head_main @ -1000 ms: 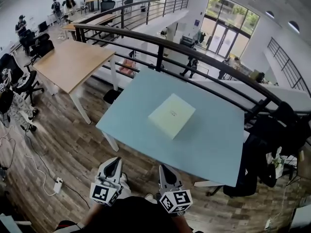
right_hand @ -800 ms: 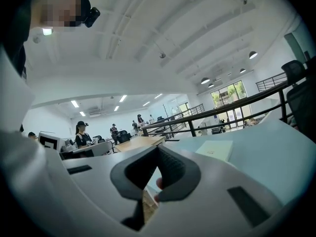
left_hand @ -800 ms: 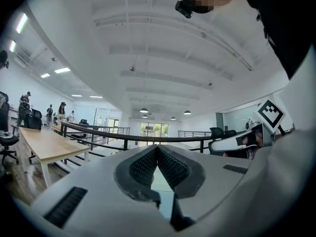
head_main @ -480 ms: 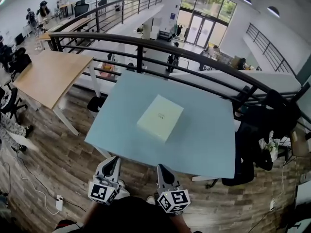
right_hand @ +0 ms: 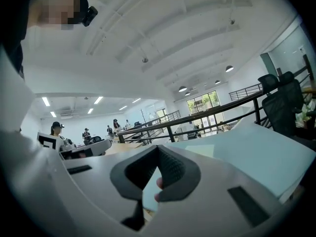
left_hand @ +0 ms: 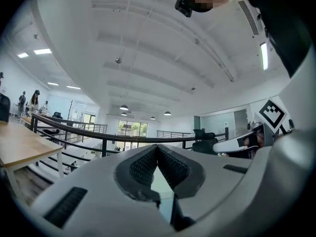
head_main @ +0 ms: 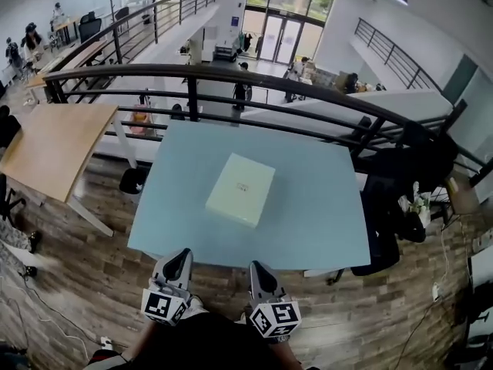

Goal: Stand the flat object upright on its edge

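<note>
A flat pale box [head_main: 240, 190] lies on its broad face on the light blue table [head_main: 323, 230], a little left of centre and at a slant to the table's edges. The left gripper [head_main: 180, 256] and right gripper [head_main: 257, 268] hover side by side just short of the near edge, well apart from the box. Each has its jaws pressed together with nothing between them. A dark railing [head_main: 308, 92] curves past the far edge, and a wooden table [head_main: 46, 149] stands to the left. The pale patch beyond the right jaws is probably the box.
</note>
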